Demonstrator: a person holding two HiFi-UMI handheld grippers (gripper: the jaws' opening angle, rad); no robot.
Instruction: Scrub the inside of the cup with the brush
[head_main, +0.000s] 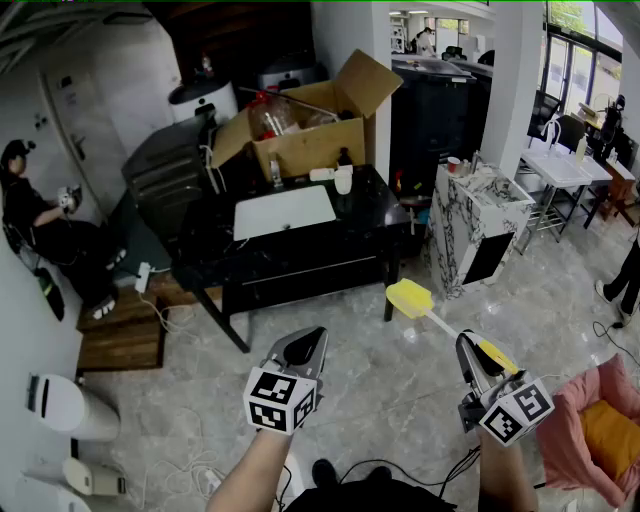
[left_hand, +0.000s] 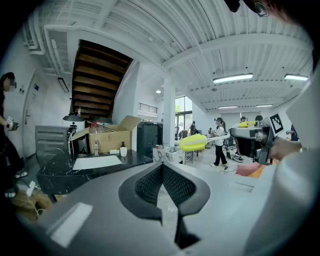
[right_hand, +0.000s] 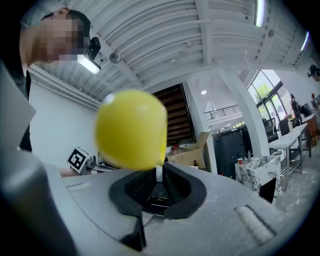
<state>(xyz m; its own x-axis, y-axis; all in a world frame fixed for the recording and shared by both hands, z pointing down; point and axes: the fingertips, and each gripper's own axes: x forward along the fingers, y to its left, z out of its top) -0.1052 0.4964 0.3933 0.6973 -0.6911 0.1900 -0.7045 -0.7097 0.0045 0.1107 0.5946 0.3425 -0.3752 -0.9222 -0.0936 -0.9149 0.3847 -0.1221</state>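
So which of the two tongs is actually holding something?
The right tongs, clamped on the handle of the yellow brush. The left tongs are shut with nothing between them.

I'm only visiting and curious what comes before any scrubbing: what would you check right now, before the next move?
1. Brush gripped by right gripper: ok, jaws shut on its stem.
2. Left gripper empty: ok, shut on nothing.
3. White cup upright on black table: ok.
4. Cup within reach: not ok, table stands well ahead.
5. Cup's inside: cannot tell.
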